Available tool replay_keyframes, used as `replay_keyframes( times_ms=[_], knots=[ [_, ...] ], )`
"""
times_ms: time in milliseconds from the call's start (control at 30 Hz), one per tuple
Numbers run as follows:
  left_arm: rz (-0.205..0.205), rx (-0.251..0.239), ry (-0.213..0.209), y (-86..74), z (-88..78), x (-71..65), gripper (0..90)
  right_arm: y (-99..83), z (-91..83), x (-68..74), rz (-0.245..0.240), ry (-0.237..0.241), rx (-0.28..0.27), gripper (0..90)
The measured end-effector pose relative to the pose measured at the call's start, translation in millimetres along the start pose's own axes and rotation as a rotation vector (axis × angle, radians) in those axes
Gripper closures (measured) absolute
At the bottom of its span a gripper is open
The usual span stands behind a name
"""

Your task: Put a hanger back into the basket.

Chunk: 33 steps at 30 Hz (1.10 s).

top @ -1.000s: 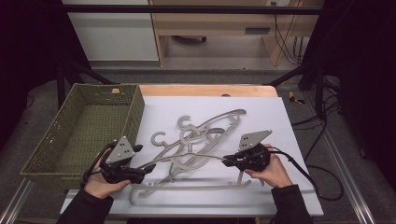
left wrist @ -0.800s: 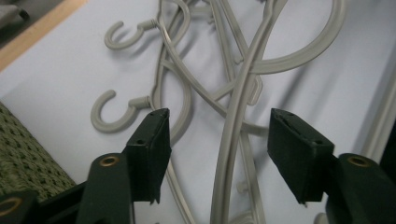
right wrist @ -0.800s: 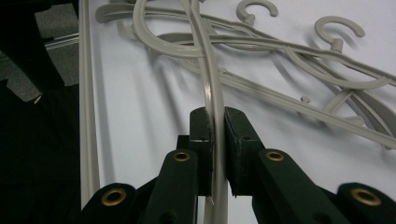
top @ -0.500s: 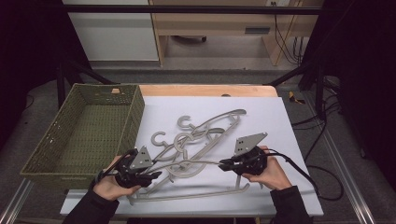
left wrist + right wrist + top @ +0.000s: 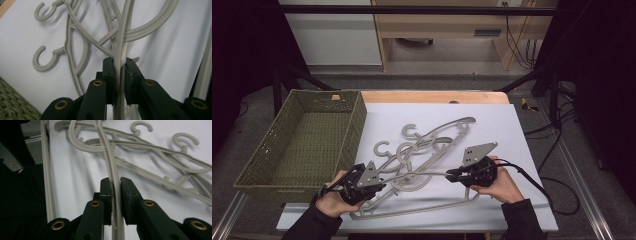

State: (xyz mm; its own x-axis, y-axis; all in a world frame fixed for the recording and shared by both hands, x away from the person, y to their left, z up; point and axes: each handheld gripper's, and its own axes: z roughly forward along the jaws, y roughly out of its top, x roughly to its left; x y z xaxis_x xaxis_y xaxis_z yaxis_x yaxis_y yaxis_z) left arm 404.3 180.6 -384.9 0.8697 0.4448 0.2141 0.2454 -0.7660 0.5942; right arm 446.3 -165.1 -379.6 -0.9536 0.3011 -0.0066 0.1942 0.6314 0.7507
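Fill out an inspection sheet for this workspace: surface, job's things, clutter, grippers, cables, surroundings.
Surface: white sheet over a wooden table.
Job's things: pile of grey plastic hangers, tangled, hooks toward the basket; the basket holds nothing.
Clutter: nothing seen.
Grippers: left gripper has just closed its fingers on a hanger bar; right gripper is clamped on another bar of the pile.
Cables: one trails from the right gripper off the table's right edge.
Surroundings: dark room, wooden furniture and loose wires behind.

hangers [image 5: 427, 150]: smooth matt plastic | basket [image 5: 257, 165]: rough woven | table sheet [image 5: 497, 125]: matt
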Motion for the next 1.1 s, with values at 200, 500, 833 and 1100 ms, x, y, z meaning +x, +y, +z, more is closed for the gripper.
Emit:
replay_keyframes(
  times_ms=[200, 500, 833, 1100],
  knots=[
    [-0.032, -0.021, -0.007, 2.8, -2.9, -1.7, 81.4, -0.4, -8.9, -3.0, 0.036, -0.045, -0.07, 64.2],
    [-0.13, -0.081, 0.067, 4.1, -7.3, -0.9, 81.4, -1.5, -47.5, -7.6, 0.163, -0.207, -0.343, 36.8],
    [-0.217, -0.151, 0.163, 2.6, -28.8, 14.4, 81.5, -13.7, -73.2, -8.6, 0.28, -0.343, -0.414, 17.8],
    [-0.275, -0.228, 0.253, 3.9, -54.0, 32.7, 81.6, -21.5, -71.5, 0.4, 0.315, -0.416, -0.406, 8.4]
  ],
)
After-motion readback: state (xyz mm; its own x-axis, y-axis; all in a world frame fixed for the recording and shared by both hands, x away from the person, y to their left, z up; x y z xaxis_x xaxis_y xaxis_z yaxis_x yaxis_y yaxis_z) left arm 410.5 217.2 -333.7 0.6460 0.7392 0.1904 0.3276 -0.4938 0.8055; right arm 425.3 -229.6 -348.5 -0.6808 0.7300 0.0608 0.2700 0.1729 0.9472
